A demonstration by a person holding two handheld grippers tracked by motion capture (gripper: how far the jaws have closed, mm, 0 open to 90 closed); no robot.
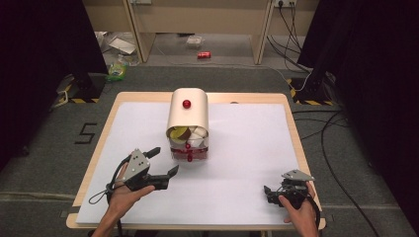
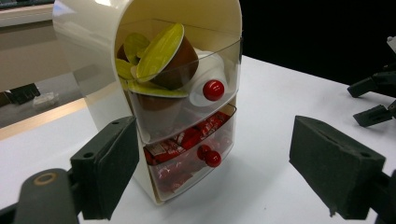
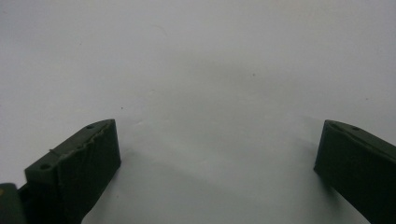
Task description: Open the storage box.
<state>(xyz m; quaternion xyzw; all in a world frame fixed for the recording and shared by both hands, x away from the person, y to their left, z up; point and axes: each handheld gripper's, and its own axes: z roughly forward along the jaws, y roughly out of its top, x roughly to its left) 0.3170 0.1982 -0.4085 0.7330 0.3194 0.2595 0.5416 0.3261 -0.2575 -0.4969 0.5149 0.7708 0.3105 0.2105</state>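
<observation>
A cream drawer cabinet [image 1: 188, 118] with a rounded top stands mid-table, a red knob [image 1: 186, 103] on top. Its clear upper drawer [image 2: 187, 100] is pulled partly out and holds brown capsules with yellow-green lids [image 2: 161, 53] and a white one. The lower drawer [image 2: 187, 158] holds red sachets. Each drawer front carries a red knob [image 2: 213, 89]. My left gripper [image 1: 165, 160] [image 2: 212, 140] is open, pointing at the cabinet's front from a short way off, with nothing between its pads. My right gripper [image 1: 269, 191] [image 3: 217, 140] is open over the bare white sheet at the front right.
A white sheet [image 1: 247, 148] covers the wooden table [image 1: 291, 118]. Past the far edge are carpet, a wooden bench [image 1: 197, 19], a red can [image 1: 204, 55] and litter. Cables [image 1: 326, 138] run along the floor at the right. Dark curtains flank both sides.
</observation>
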